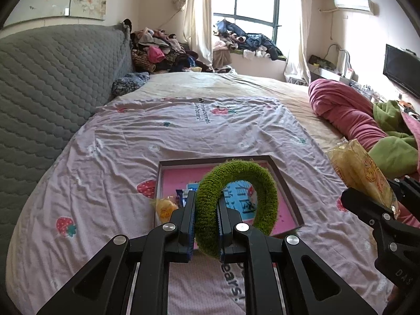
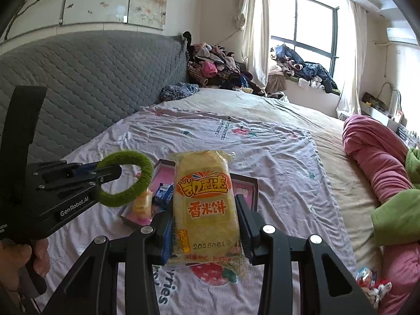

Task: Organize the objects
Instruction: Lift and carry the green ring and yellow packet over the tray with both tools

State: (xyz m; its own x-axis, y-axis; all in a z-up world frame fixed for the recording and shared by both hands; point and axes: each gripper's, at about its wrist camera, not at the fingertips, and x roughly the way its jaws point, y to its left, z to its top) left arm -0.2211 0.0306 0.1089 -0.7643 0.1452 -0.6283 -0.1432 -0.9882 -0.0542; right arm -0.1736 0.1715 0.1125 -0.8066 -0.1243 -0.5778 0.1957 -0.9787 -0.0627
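My left gripper (image 1: 206, 207) is shut on a fuzzy green ring (image 1: 262, 181) and holds it above a shallow box with a pink floor (image 1: 286, 191) on the bed. The ring also shows in the right wrist view (image 2: 144, 168), with the left gripper (image 2: 110, 173) around it. My right gripper (image 2: 204, 210) is shut on a yellow rice-cracker packet (image 2: 203, 197), held above the bed near the box (image 2: 248, 187). The packet shows at the right of the left wrist view (image 1: 359, 168). A small yellow packet (image 1: 165, 207) and a blue packet (image 1: 181, 195) lie in the box.
The bed has a pale strawberry-print sheet (image 1: 183, 131) and a grey quilted headboard (image 1: 52, 78). Pink and green blankets (image 1: 349, 115) are bunched at the right. Clothes are piled (image 1: 162, 50) at the far corner. Small toys (image 2: 372, 283) lie at the lower right.
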